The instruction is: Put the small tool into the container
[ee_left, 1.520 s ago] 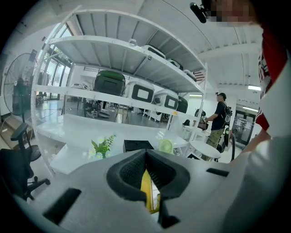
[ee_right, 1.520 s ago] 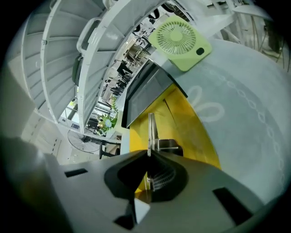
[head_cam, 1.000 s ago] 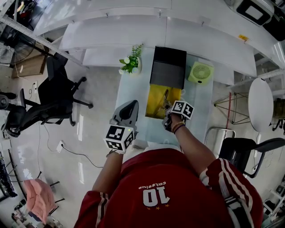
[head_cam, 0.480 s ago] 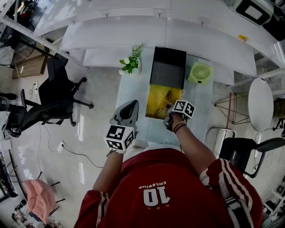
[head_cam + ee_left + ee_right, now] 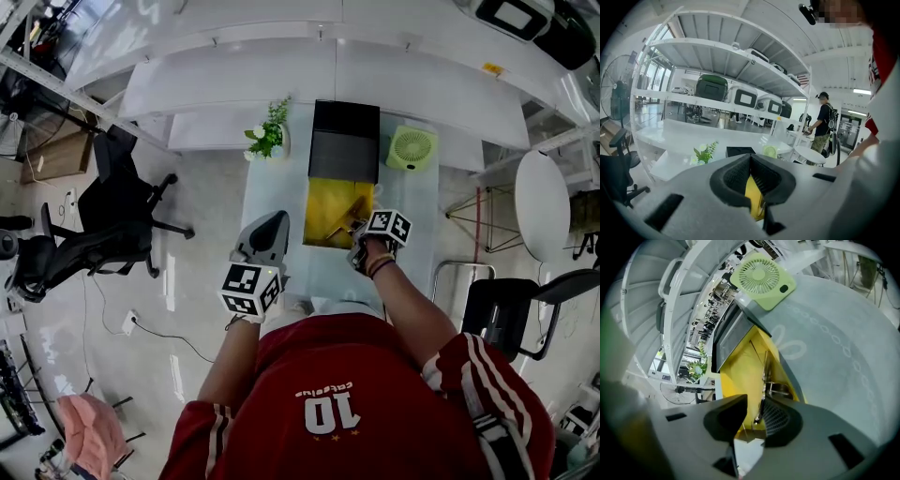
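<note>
Small tool [image 5: 764, 380] – thin, metal – is sitting at the near right side of the yellow container [image 5: 740, 371], running along its right wall. Its near end is reaching up into the gap of the right gripper [image 5: 753, 401]. From the head view the tool [image 5: 343, 218] is showing as a pale slanted piece inside the container [image 5: 323, 202]. I am seeing nothing else in there. The container's black lid [image 5: 345, 141] is standing open at the far side.

Right gripper [image 5: 356, 230] is hanging over the container's near right corner, with the person's right hand [image 5: 372, 258] behind it and the forearm stretching forward. Its jaws are standing narrowly apart. The tool is lying against one pad, with yellow showing between it and the other, so no grip.

Left gripper [image 5: 277, 219] is hovering over the glass table [image 5: 272, 187] at its near left, beside the container and apart from it. Its own view is looking level across the room. The jaw tips [image 5: 750, 159] are meeting with nothing between them, and the container [image 5: 752, 197] is peeking through the hollow below.

Count – one container, one tool, two grippers. One green fan [image 5: 411, 147] is sitting right of the lid and one potted plant [image 5: 267, 134] left of it.
</note>
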Motion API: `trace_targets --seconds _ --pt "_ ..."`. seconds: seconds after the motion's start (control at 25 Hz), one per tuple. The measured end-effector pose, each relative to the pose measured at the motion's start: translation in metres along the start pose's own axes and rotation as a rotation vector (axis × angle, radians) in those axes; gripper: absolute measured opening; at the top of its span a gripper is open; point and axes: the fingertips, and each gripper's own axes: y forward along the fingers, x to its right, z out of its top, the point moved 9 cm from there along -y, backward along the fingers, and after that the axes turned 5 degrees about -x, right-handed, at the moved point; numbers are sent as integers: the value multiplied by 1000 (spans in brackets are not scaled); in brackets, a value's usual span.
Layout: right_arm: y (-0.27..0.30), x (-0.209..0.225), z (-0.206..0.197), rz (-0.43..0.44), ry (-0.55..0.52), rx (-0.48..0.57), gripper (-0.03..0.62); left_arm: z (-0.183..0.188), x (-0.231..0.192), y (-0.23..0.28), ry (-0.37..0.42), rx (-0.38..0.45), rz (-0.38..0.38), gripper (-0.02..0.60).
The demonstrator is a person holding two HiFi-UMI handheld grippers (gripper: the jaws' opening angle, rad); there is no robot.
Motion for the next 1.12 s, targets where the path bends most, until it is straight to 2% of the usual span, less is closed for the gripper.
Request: trace_targets --seconds 0.6,1.04,1.12 --pt "-40 16 -24 9 53 81 83 9 7 -16 24 32 -78 0" --pt "-80 -3 -32 54 -15 167 83 31 16 -24 62 66 -148 0" --pt "-88 -10 -36 87 -40 184 83 33 19 -29 74 57 -174 0"
